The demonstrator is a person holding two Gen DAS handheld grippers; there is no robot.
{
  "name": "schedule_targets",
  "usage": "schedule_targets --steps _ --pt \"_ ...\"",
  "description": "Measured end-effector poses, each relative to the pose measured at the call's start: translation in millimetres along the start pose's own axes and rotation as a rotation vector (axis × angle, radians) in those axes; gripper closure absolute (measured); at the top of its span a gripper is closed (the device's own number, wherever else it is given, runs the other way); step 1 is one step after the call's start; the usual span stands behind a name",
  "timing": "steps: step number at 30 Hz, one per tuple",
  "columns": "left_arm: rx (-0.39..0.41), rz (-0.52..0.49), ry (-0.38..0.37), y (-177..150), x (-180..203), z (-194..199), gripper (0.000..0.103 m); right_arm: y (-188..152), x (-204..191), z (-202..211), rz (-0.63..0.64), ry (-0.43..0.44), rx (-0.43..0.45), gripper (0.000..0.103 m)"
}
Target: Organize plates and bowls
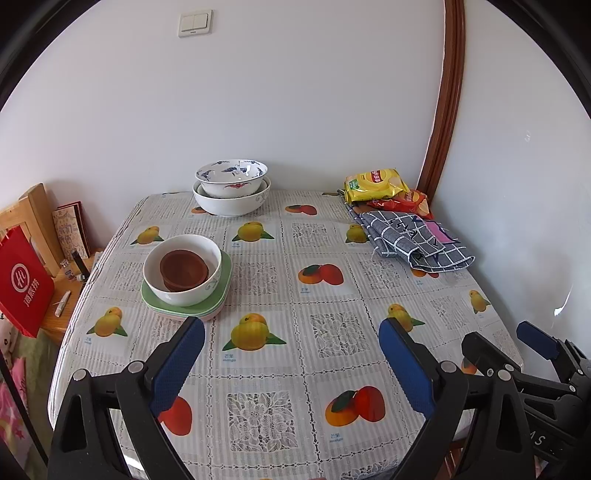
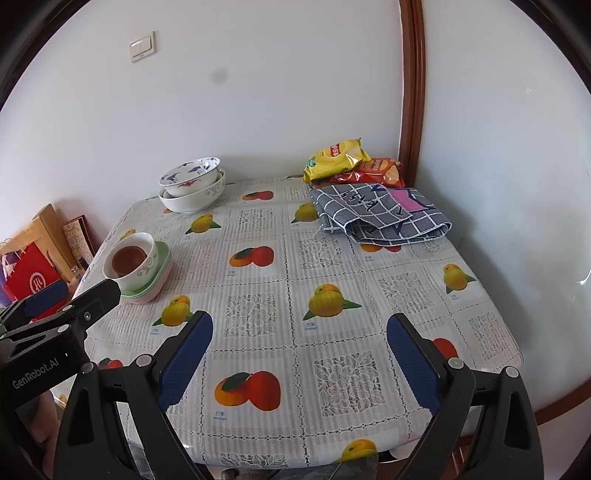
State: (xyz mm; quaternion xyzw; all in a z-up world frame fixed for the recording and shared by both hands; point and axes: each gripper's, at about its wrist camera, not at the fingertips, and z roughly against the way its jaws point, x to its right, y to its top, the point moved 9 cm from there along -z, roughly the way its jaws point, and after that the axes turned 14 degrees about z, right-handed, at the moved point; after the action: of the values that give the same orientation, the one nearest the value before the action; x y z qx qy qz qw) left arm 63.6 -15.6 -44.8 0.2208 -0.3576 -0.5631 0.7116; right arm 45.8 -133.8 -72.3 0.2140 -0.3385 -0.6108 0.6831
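The left gripper [image 1: 291,354] hangs over the near part of the counter [image 1: 332,295] with its blue pads spread wide and nothing between them. Ahead of it and to its left sits a white bowl [image 1: 183,271] with a small brown bowl [image 1: 184,269] inside, resting on a stack of green and pink plates [image 1: 218,299]. Farther ahead, near the wall, a blue-patterned bowl [image 1: 232,177] sits nested in a larger white bowl [image 1: 231,201].

The right gripper [image 2: 299,354] also stands wide apart and empty, over the near edge of the counter. The bowl on the plates lies well to its left, with the left gripper's black frame partly across the nearest plate edge. The path straight ahead of both grippers is bare tablecloth [image 2: 295,277] printed with fruit. Ahead and to the right lie a folded checked cloth [image 2: 380,214] and, behind it in the corner, a yellow snack bag [image 2: 336,157] and a red snack bag [image 2: 376,171]. A light switch [image 1: 195,23] is on the wall.
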Motion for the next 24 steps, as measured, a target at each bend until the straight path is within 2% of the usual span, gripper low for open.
schedule_targets --steps 24 --pt "0.010 -0.003 0.003 3.4 1.1 1.5 0.006 1.5 -0.4 1.8 0.006 -0.002 0.003 0.009"
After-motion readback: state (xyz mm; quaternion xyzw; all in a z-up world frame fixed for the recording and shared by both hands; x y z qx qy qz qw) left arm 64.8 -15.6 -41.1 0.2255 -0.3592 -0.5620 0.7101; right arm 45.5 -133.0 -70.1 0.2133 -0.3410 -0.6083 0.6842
